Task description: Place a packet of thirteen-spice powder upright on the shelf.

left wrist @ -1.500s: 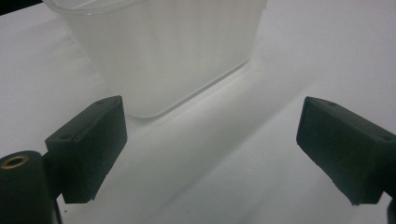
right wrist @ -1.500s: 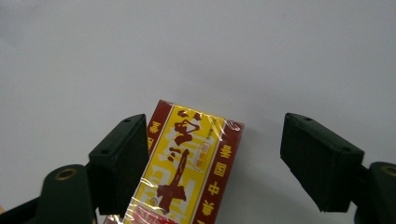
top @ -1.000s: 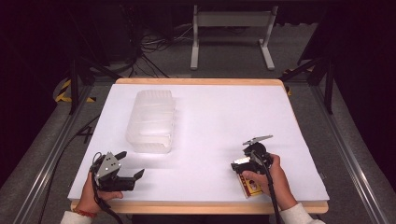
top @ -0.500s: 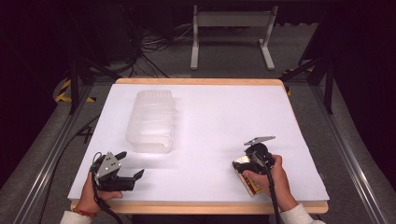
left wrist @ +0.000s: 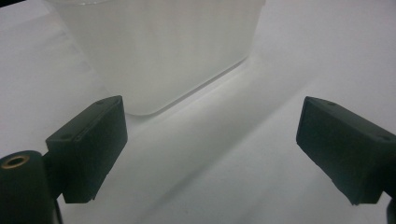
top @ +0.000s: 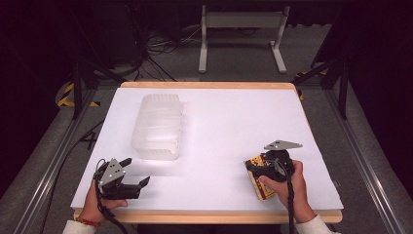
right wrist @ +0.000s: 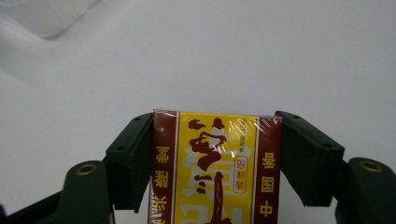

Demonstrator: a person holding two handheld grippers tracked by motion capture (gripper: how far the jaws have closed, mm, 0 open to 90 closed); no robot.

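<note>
Near the table's front right edge, a red-and-yellow packet (right wrist: 215,168) sits clamped between the right gripper (top: 257,169)'s jaws; front left, the left gripper (left wrist: 210,149) rests spread apart, holding nothing, facing a translucent plastic container (top: 158,126) on the white table (top: 234,126).

On the white-covered wooden table (top: 224,122), the translucent ribbed plastic container (top: 158,126) lies toward ten o'clock, the left gripper (top: 134,183) at seven, and the red-and-yellow wrapped packet (top: 257,178) between the right gripper's (top: 251,166) jaws at five.
</note>
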